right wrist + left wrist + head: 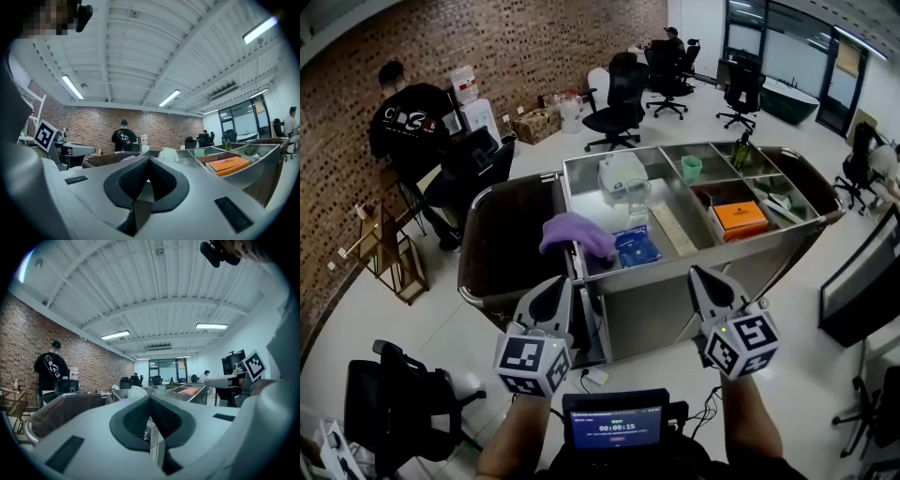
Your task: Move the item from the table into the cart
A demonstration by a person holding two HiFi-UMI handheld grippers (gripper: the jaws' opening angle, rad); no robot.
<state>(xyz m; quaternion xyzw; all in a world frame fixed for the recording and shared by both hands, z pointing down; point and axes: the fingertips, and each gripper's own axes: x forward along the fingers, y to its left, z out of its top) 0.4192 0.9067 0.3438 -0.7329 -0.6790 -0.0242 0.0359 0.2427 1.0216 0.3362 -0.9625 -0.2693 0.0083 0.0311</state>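
Seemingly the item is already in: a purple cloth (574,232) and an orange box (740,217) lie inside the cart (642,314). Just before its near wall, my left gripper (558,281) and right gripper (698,272) are closed, empty; drifting forward could bump it.

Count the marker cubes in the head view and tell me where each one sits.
2. One white cube with black square markers sits lower left, on the left gripper; the other cube sits lower right, on the right gripper. None looks hidden.
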